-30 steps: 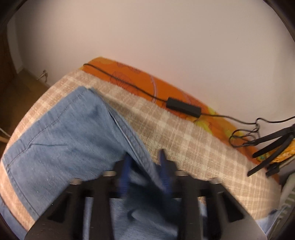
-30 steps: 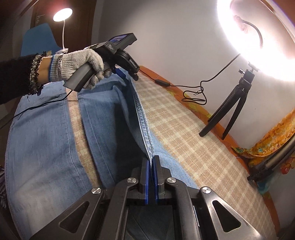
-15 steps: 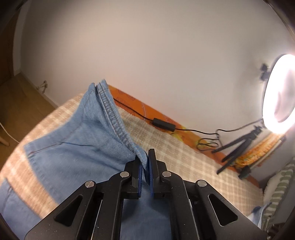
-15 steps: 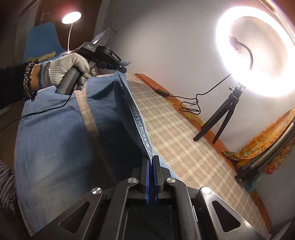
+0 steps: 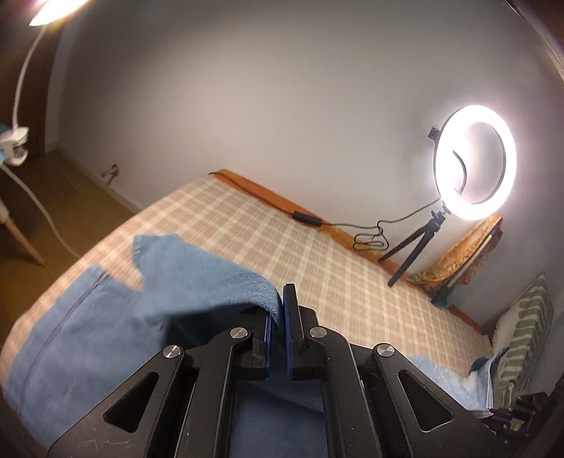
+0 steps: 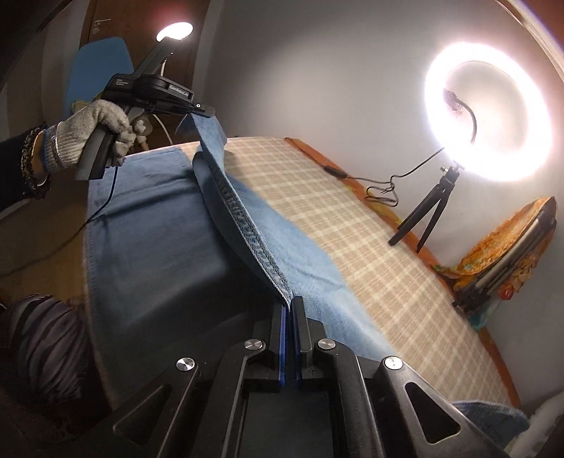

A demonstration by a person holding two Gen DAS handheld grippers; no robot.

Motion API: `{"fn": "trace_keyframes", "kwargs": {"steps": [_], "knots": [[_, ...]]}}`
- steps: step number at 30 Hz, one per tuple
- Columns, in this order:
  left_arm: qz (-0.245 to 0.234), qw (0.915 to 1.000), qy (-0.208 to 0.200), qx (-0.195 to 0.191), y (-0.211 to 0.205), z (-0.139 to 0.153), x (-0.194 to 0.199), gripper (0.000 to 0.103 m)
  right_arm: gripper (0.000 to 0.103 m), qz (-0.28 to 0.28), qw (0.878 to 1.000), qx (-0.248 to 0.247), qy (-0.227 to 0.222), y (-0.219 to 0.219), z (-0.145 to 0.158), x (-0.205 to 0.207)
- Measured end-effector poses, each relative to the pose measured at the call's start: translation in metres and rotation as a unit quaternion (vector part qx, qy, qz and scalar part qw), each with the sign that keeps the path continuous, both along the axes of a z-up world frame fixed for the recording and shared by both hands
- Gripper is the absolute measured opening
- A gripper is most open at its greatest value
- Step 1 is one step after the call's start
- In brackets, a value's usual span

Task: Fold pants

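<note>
Blue denim pants (image 6: pixel 151 225) lie across a beige checked blanket (image 6: pixel 352 225) on a bed. My right gripper (image 6: pixel 289 310) is shut on the stitched edge of one pant leg near the camera. That edge runs taut up to my left gripper (image 6: pixel 208 113), held in a gloved hand (image 6: pixel 95 130) and shut on the far end of the leg. In the left wrist view my left gripper (image 5: pixel 278 310) pinches a fold of the denim (image 5: pixel 197 278), which hangs off to the left over the rest of the pants (image 5: pixel 81 338).
A lit ring light on a small black tripod (image 5: pixel 416 250) stands at the bed's far edge with its cable and inline box (image 5: pixel 306 218). An orange sheet (image 5: pixel 268 197) lines the wall side. A striped pillow (image 5: pixel 521 338) is at the right. A clip lamp (image 6: pixel 174 31) glows behind.
My left gripper closed on the pant leg's edge and lifted it up and across. The right gripper rose too, still gripping, so the leg's edge now hangs taut above the bed.
</note>
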State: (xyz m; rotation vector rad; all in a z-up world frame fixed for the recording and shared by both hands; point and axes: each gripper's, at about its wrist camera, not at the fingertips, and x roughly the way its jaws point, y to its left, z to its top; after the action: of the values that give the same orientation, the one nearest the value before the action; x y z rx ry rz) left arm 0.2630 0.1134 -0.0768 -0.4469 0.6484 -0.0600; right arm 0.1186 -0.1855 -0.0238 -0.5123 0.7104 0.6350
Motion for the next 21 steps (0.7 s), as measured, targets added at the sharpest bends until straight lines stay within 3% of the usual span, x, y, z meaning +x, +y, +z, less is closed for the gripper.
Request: {"fn": "trace_keyframes", "kwargs": {"steps": [6,14,18,19,21], "knots": [[0.024,0.9991,0.013,-0.032,0.015,-0.034,-0.058,0.004,0.001,0.008,1.000,-0.019,0.021,0.008,-0.017,-0.034],[0.050,0.9926,0.006,-0.110,0.033,-0.062,-0.085,0.005,0.001,0.015,0.999,-0.030,0.033,0.018,-0.025,-0.065],[0.076,0.9852,-0.007,-0.154,0.046,-0.069,-0.085,0.018,0.001,0.017,0.999,-0.040,0.031,0.022,-0.025,-0.076],[0.082,0.9835,-0.007,-0.161,0.049,-0.070,-0.084,0.027,0.001,0.015,0.999,-0.041,0.032,0.022,-0.024,-0.077],[0.103,0.9777,-0.007,-0.183,0.057,-0.074,-0.080,0.030,0.001,0.008,0.999,-0.037,0.034,0.020,-0.023,-0.078]]}}
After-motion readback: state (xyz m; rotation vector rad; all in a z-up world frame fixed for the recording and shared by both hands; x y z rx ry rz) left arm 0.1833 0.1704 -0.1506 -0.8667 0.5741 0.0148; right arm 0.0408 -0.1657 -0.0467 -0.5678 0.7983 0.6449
